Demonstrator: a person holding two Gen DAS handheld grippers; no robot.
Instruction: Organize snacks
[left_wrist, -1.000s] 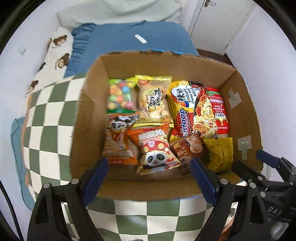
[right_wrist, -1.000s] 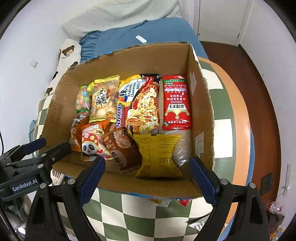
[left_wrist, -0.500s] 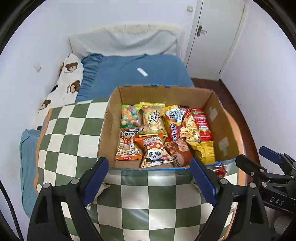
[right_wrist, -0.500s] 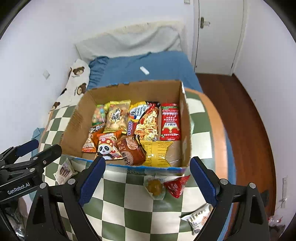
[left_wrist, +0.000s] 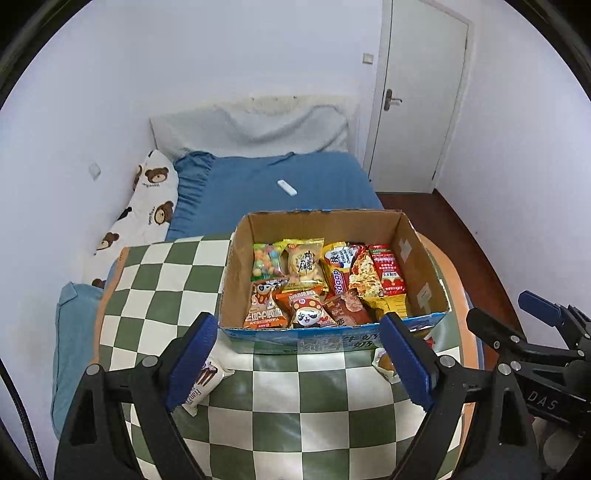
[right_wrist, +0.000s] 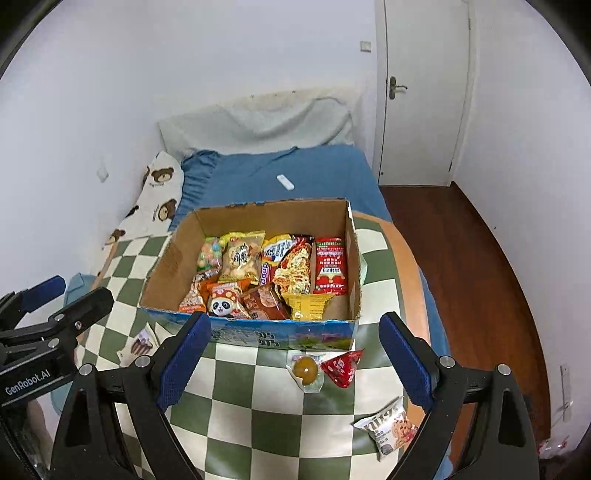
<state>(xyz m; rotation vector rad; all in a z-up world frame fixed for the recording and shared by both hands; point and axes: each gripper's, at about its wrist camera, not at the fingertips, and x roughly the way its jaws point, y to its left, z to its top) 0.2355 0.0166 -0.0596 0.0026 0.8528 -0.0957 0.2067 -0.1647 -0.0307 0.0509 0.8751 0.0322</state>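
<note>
Both hand-held grippers hang empty and wide open above a checkered worktop (right_wrist: 236, 417), angled down toward a cardboard box (right_wrist: 255, 338) already packed with snack packets. The left hand-held gripper (left_wrist: 299, 362) sits just short of the box's near wall, with a white chocolate-stick packet (left_wrist: 201, 384) lying on the cloth close under its left finger. The right hand-held gripper (right_wrist: 291, 363) frames three loose snacks ahead of it: a clear-wrapped yellow sweet (right_wrist: 306, 369) and a red triangular packet (right_wrist: 341, 367) touching each other just before the box, and a white cookie packet (right_wrist: 388, 426) lower right, its long axis running diagonally, close to the right finger. By this view the right hand is nearer those three; the left is nearer the chocolate sticks.
</note>
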